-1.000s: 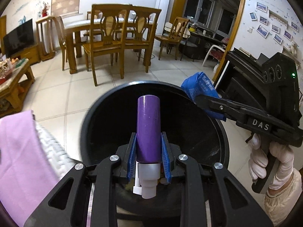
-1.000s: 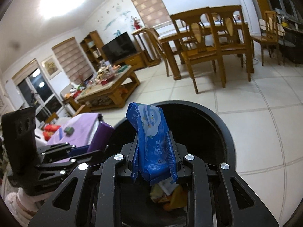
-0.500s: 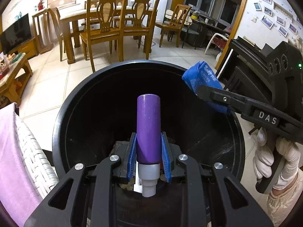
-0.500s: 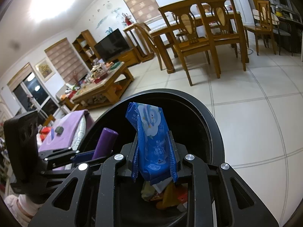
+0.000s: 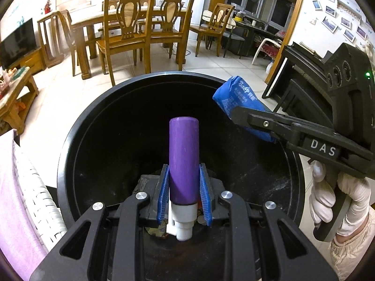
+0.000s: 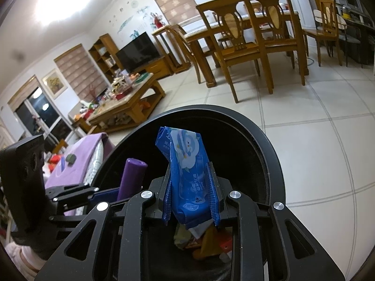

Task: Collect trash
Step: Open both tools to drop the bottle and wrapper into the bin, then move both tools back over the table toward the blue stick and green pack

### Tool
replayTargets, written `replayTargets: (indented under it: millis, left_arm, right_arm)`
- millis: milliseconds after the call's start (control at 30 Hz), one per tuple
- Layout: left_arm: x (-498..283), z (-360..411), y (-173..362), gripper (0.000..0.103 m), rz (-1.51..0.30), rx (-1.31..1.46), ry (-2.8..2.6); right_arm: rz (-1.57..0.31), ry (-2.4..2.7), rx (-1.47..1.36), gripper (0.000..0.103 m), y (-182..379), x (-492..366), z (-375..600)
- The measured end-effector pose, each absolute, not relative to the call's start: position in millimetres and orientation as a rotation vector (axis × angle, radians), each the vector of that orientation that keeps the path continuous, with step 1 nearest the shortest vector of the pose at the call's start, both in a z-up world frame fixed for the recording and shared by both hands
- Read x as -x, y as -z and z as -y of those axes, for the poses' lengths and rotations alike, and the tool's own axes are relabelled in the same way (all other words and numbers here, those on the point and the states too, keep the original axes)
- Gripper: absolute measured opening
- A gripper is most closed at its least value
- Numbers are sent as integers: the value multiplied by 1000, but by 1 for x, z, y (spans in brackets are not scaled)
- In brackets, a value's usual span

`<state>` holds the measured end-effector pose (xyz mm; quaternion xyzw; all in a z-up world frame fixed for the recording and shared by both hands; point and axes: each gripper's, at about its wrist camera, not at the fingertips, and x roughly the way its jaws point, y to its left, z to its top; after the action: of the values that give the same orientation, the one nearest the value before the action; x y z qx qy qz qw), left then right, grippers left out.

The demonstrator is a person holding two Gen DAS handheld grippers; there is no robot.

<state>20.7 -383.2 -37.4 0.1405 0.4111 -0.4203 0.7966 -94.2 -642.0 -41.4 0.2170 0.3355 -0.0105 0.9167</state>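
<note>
Black plastic bin (image 5: 70, 145) is the reference. Left claw (image 5: 184, 194) is clamped on a purple bottle (image 5: 184, 154), held above the bin's opening, cap end toward the camera. Right claw (image 6: 191, 194) is clamped on a blue wipes packet (image 6: 187, 168), above the bin near its rim. Discarded wrappers (image 6: 206, 243) lie at the bin's bottom, identity unclear. Recommended: release each item only while fully inside the rim line, opening one claw at a time, keeping the claws apart.

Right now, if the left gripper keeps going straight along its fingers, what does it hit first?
Probably the bin's far inner wall: the left gripper, shut on the purple bottle, points into it. Depth is unclear.
</note>
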Motion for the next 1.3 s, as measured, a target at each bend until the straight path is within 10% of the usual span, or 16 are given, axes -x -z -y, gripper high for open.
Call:
replayTargets:
  millis: [300,400,667,1300]
  left_arm:
    - [-22,378,35,30,-883,-294,897]
    - [-20,373,31,54,-868,-291,883]
    - [-17,345,16,71,-827,-266,853]
    - [-9,206,-29,90,-624,-213,580]
  right_arm:
    - [-694,14,-440,41,36,89,628]
    - [-688,12,-447,45,37,89,628]
    - [-686,11,-443,63,34,81,615]
    - [-690,-139,-355,76,7,35,495]
